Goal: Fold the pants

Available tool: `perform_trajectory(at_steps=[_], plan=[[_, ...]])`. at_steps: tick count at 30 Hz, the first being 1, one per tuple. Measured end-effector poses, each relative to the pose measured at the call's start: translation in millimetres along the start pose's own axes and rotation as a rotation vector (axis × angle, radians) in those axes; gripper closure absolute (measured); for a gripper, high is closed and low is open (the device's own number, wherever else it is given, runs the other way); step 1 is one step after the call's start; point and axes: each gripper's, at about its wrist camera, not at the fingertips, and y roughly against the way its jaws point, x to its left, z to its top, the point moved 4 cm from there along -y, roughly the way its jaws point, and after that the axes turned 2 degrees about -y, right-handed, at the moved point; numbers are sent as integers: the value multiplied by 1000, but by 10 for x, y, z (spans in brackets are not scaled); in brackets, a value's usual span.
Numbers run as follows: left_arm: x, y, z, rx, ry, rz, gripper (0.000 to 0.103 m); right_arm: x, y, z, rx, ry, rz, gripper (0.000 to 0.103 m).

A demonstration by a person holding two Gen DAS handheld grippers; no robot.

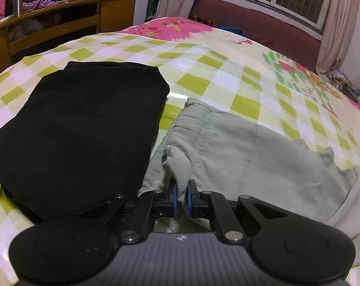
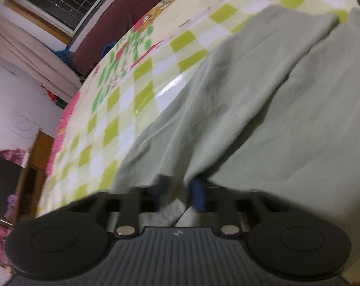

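Grey pants on bed, left jaws clamped on a fold, right jaws likewise, blurred.

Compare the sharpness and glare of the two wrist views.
Left wrist view: sharp, fisheye-bowed; glare on the glossy checkered bedcover; left gripper crisp, pinching the grey-green pants; the black garment shows hardly any detail. Right wrist view: motion-blurred, tilted; right gripper and pants smeared; glare streak on the bedcover.
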Motion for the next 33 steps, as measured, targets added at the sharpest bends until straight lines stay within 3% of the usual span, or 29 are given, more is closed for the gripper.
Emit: perform_trajectory(at_steps=[4,8,11,14,18,20,27,31,33], plan=[[30,11,61,-16,19,-8,79,-7,114,62,-16,-6,16,100],[45,182,146,-73,11,-13,79,245,616,150,-107,80,105,100],[80,183,86,-67,3,5,79,316,968,99,-138,131,135,100],[127,30,-47,-22,6,20,79,157,1079,-69,-121,157,87,101],[90,-111,-119,2,-26,44,79,-178,675,-344,26,152,-55,100],[103,-60,-70,-8,-23,42,79,-228,543,-428,62,161,-74,100],[106,-7,-115,3,-77,82,72,-294,692,-423,22,181,-74,95],[62,129,-213,3,-118,118,70,-403,867,-236,-32,145,-81,93],[64,211,-228,-6,-105,132,70,-527,949,-54,-82,101,-88,77]])
